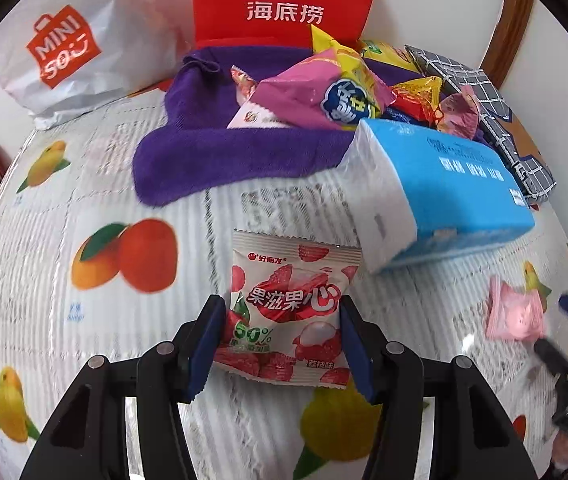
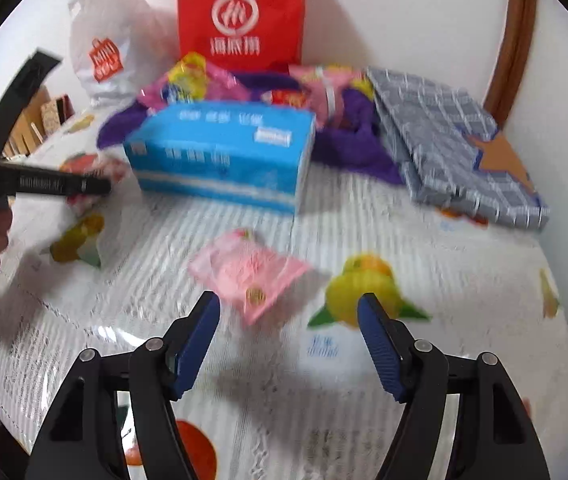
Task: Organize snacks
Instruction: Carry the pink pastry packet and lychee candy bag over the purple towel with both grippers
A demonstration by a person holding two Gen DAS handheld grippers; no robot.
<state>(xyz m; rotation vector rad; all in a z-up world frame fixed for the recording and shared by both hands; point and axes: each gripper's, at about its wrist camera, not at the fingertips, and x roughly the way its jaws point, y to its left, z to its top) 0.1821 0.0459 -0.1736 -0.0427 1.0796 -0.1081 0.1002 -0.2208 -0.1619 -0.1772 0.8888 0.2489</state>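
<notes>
My left gripper (image 1: pixel 279 312) is shut on a white and red lychee gummy packet (image 1: pixel 290 308), holding it by both side edges over the fruit-print tablecloth (image 1: pixel 123 184). My right gripper (image 2: pixel 288 308) is open and empty, just in front of a pink snack packet (image 2: pixel 249 270) lying flat on the cloth; that packet also shows in the left wrist view (image 1: pixel 514 312). A pile of snacks (image 1: pixel 340 88) lies on a purple towel (image 1: pixel 219 160) at the back. The left gripper shows at the left of the right wrist view (image 2: pixel 83 188).
A blue tissue pack (image 1: pixel 444 196) lies beside the towel. A red Haidilao bag (image 1: pixel 284 0) and a white Miniso bag (image 1: pixel 67 40) stand against the wall. A folded grey checked cloth (image 2: pixel 456 140) lies at the right, near a wooden frame (image 2: pixel 512 40).
</notes>
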